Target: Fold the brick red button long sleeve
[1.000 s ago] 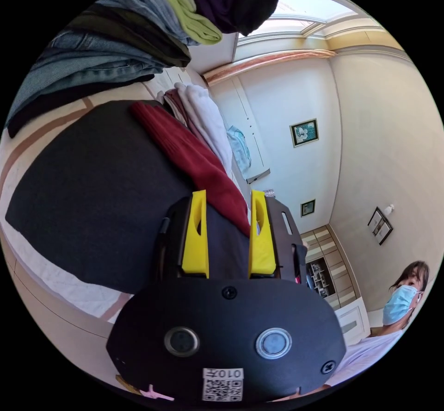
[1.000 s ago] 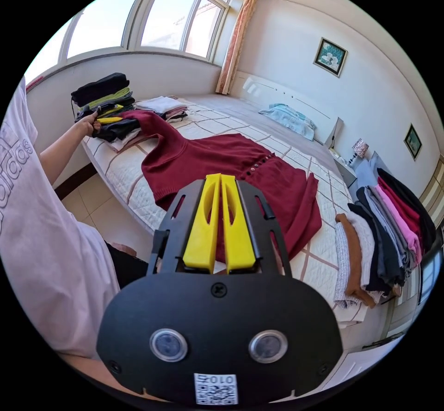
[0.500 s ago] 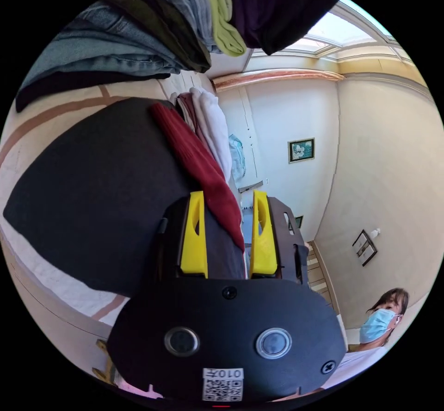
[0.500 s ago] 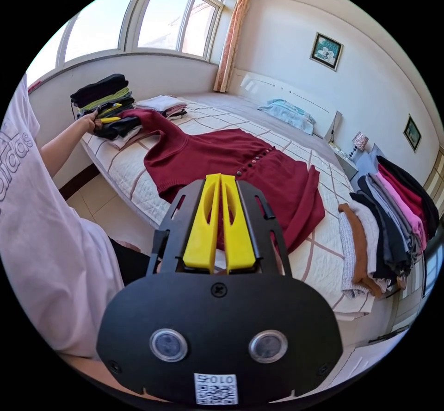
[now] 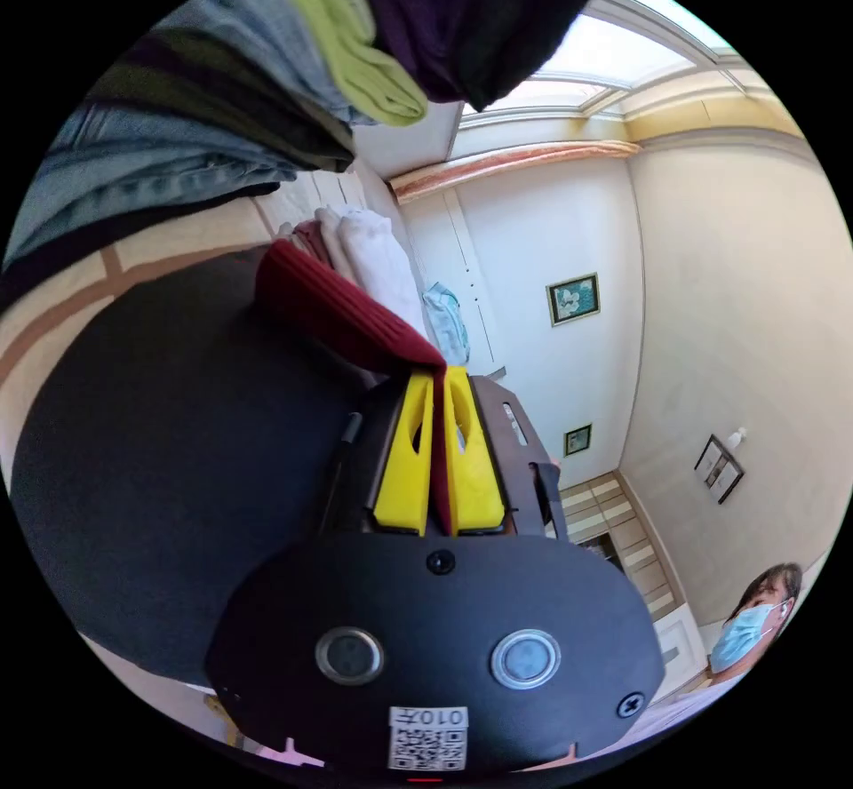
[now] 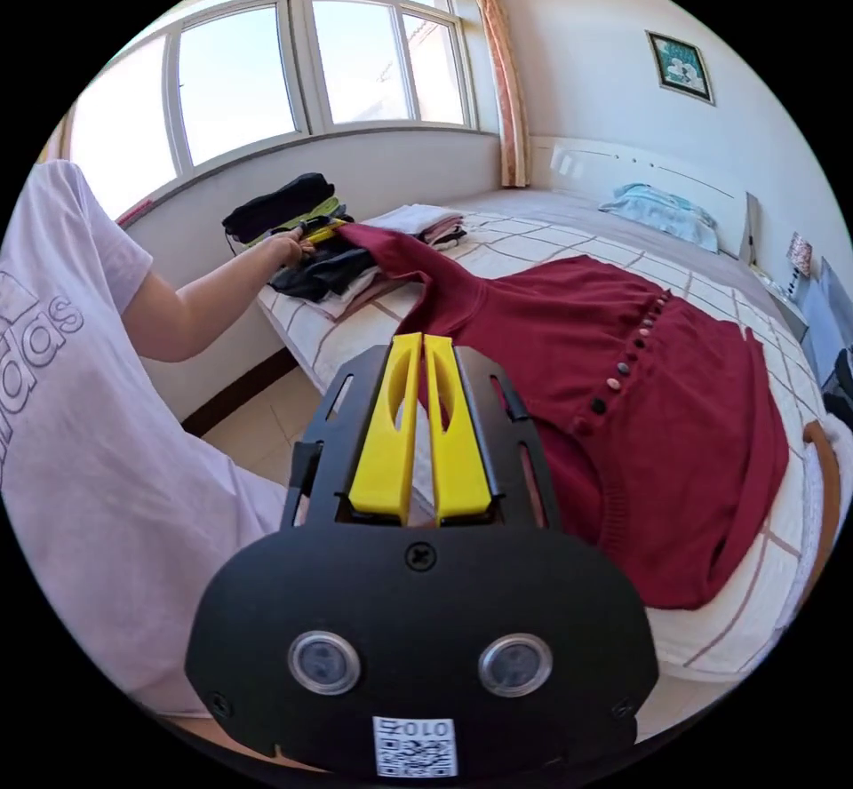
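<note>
The brick red button long sleeve [image 6: 622, 354] lies spread on the bed with its row of buttons [image 6: 622, 369] facing up. One sleeve [image 6: 400, 256] stretches toward the clothes piles by the window. There the left gripper [image 6: 324, 232], held in a person's hand, grips its end. In the left gripper view the sleeve cuff [image 5: 346, 309] runs in between the yellow jaws of the left gripper [image 5: 437, 380], which are shut on it over a dark garment [image 5: 178, 434]. My right gripper [image 6: 423, 345] hovers above the bed's near edge, jaws shut with nothing seen between them.
A stack of folded dark, grey and green clothes [image 5: 222, 114] sits close behind the left gripper, with a white folded pile [image 6: 418, 219] beside it. The checked bed cover [image 6: 729, 629] ends at a tiled floor [image 6: 267, 407]. The person's arm [image 6: 213, 291] reaches across. A pale blue pillow [image 6: 662, 207] lies far back.
The left jaws, open around the sleeve cuff before, have closed on it. The right gripper view has swung toward the window and nearer the garment; its jaws stay shut.
</note>
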A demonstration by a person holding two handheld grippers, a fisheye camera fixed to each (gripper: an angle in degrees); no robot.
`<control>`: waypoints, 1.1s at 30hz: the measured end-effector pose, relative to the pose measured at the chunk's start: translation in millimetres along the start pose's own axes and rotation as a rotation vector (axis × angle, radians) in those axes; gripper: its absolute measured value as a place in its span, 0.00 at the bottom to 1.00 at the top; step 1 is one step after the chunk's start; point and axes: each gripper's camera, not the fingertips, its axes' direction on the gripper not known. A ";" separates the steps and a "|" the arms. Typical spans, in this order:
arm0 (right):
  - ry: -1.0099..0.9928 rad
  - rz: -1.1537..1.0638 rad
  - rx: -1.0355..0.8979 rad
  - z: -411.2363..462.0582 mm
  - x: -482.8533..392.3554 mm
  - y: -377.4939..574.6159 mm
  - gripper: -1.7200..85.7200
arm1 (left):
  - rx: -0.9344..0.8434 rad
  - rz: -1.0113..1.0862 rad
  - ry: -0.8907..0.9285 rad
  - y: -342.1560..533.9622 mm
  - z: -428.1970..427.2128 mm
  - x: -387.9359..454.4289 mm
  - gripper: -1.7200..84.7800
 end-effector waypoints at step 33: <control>0.066 0.486 -0.073 -18.7 307.1 100.4 0.08 | -0.842 1.471 -0.446 474.1 335.2 414.8 0.16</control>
